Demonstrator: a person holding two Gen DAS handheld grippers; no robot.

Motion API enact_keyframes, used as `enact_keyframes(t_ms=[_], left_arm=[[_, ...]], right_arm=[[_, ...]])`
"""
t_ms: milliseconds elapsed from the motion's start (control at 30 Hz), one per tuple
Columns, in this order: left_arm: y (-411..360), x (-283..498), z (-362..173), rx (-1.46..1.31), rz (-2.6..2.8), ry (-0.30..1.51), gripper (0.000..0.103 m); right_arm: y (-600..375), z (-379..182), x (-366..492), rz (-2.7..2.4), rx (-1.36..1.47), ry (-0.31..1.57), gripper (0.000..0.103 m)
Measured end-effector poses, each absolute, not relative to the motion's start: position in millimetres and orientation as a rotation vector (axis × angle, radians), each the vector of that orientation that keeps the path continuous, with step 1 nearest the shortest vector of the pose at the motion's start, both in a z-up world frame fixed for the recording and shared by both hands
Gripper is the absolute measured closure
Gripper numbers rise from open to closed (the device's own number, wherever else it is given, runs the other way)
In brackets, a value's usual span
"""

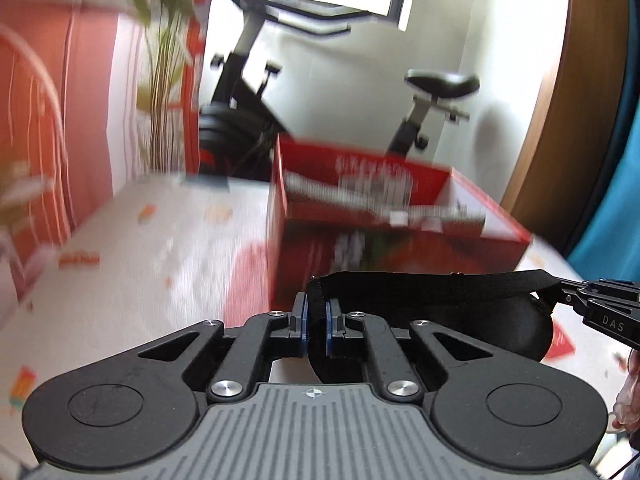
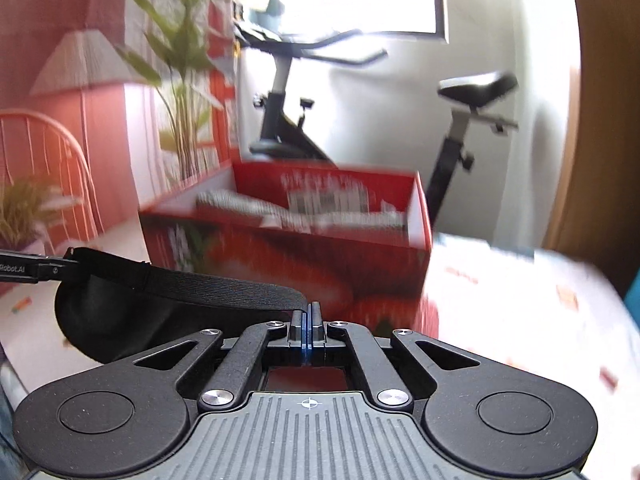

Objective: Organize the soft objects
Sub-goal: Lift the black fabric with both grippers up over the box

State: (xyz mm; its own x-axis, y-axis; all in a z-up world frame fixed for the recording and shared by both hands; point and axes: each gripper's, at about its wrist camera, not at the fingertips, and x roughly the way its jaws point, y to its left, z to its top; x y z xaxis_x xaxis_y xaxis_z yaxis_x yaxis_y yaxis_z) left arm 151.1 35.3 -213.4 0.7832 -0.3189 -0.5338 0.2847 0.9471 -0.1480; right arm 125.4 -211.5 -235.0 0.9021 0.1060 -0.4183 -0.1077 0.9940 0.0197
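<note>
Left wrist view: the left gripper (image 1: 316, 320) is closed on the black strap (image 1: 432, 282) of a dark padded eye mask (image 1: 520, 332); the strap's looped end sits pinched between the blue pads. The strap runs taut to the right, where the right gripper (image 1: 576, 294) clamps its other end, and the mask's dark cup hangs just below the strap near that gripper. The mask is held above the white patterned bedspread (image 1: 140, 272), just in front of the near wall of an open red cardboard box (image 1: 320, 248) that stands on the bed. Striped fabric (image 1: 360, 196) lies inside the box. Behind stands an exercise bike (image 1: 248, 120).

Right wrist view: the right gripper (image 2: 310, 320) has its jaws fully together, nipping the strap (image 2: 224, 290) end. The strap stretches left to the left gripper (image 2: 60, 270), which grips it, and the mask's cup (image 2: 104, 320) hangs beneath. The red box (image 2: 300, 256) stands just beyond, blurred, with the bedspread (image 2: 520, 312) stretching to its right.
</note>
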Motion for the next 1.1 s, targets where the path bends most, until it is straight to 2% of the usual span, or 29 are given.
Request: enact_keyframes(t_ms=[267, 433, 767, 1100], left_arm=[[19.1, 201.6, -143.6, -0.04, -0.343, 0.432, 0.094], [-5.1, 252.2, -121.7, -0.016, -0.335, 0.383, 0.094], [-49.4, 362.1, -142.0, 0.053, -0.284, 0.464, 0.094], [-65.9, 412.1, -179.3, 0.156, -0.319, 0.631, 0.094]], right_arm=[[-222.2, -157.7, 191.6, 0.16, -0.118, 0.352, 0.103], [-225.1, -132.3, 252.5, 0.136, -0.193, 0.348, 0.103], [-235.7, -167.1, 368.9, 0.035, -0.291, 0.467, 0.102], [-239.5, -213.2, 406.5, 0.106, -0.346, 0.643, 0.102]])
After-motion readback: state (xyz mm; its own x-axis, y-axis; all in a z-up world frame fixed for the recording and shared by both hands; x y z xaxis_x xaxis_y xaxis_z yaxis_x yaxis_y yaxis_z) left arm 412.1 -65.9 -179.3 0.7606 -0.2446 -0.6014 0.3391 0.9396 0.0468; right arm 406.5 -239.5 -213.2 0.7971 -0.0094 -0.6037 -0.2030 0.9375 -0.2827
